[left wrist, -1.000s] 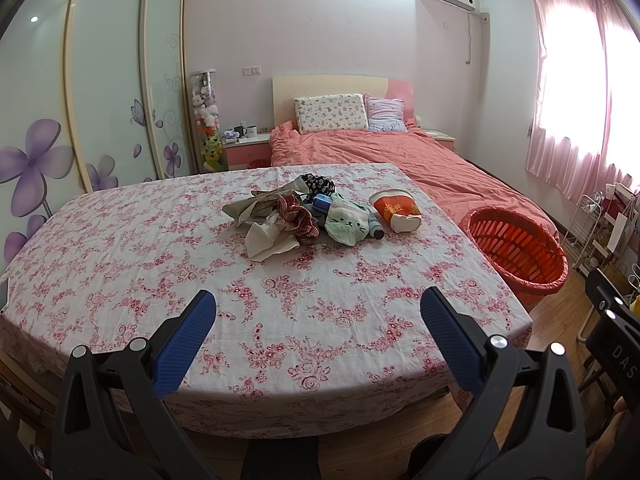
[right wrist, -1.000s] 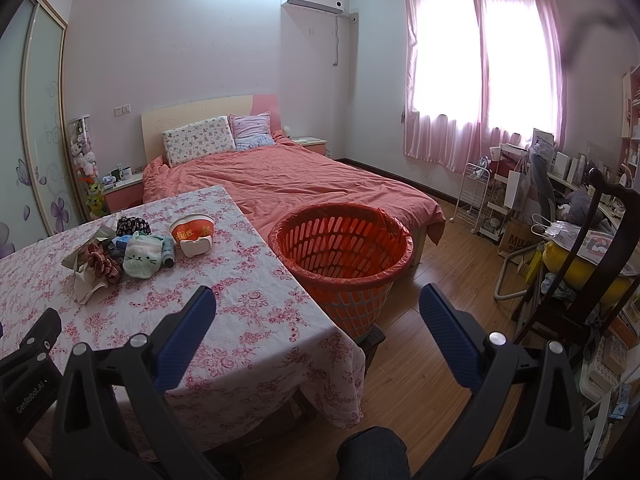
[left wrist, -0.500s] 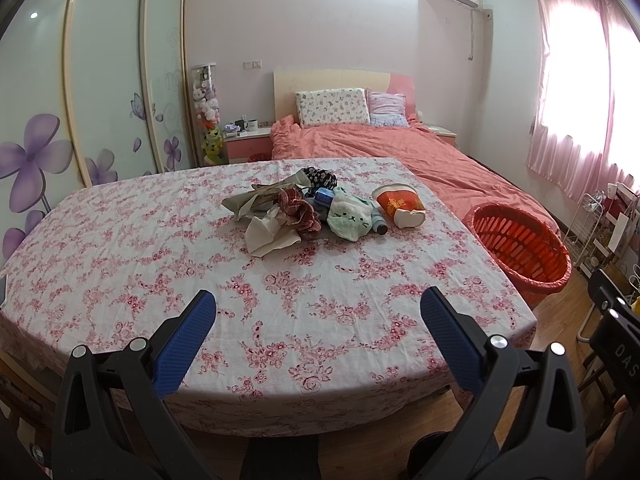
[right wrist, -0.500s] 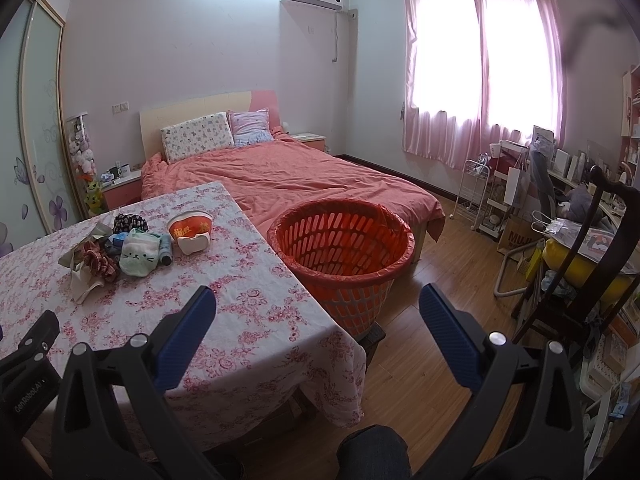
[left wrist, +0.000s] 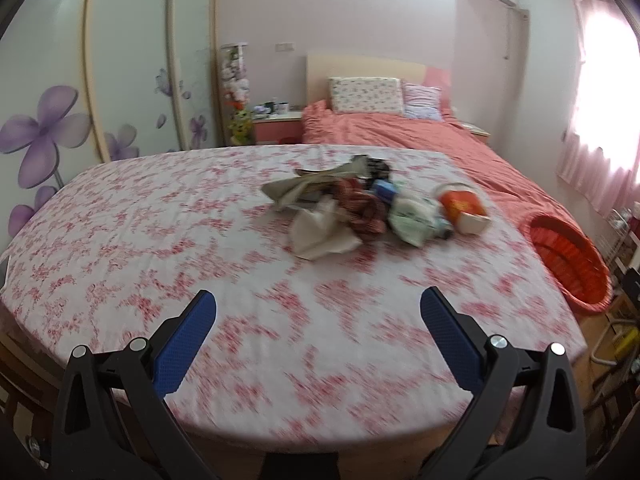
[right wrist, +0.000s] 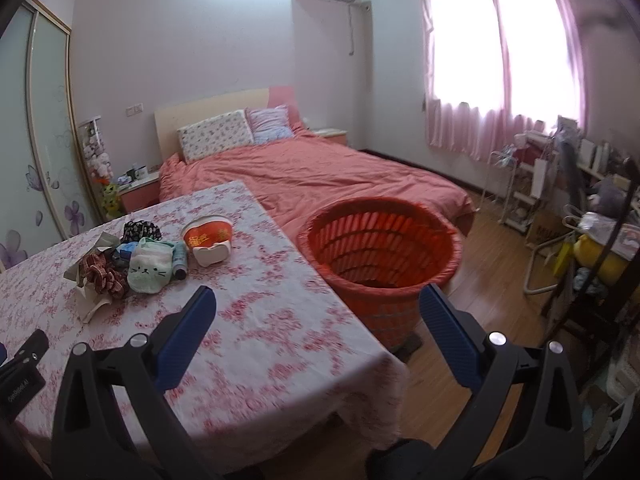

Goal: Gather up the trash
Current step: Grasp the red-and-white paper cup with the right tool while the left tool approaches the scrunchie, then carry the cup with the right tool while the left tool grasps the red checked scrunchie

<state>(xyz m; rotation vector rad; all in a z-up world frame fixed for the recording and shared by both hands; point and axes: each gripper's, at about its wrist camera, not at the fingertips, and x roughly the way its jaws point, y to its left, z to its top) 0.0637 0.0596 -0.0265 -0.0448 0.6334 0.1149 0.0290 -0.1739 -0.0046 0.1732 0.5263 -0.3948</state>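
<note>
A pile of trash [left wrist: 360, 208] lies mid-table on the floral cloth [left wrist: 200, 240]: crumpled beige paper [left wrist: 320, 232], a red checked rag [left wrist: 362, 210], a pale green cat-face pouch [right wrist: 148, 270], a small bottle [right wrist: 180, 260] and a red and white paper bowl [left wrist: 464, 210] on its side. An orange slatted basket [right wrist: 380, 248] stands on the floor right of the table. My left gripper [left wrist: 318, 312] is open and empty over the table's near part. My right gripper [right wrist: 316, 308] is open and empty above the table's right edge, near the basket.
A bed with a salmon cover [right wrist: 320, 176] lies behind the table and basket. A wardrobe with flower doors [left wrist: 60, 100] fills the left wall. A chair and cluttered shelves [right wrist: 592, 240] stand at the right. Wooden floor [right wrist: 492, 264] lies around the basket.
Both views have shifted: the left gripper moved forward over the table and turned left, with motion blur. The right gripper moved closer to the table and basket. Both stay open.
</note>
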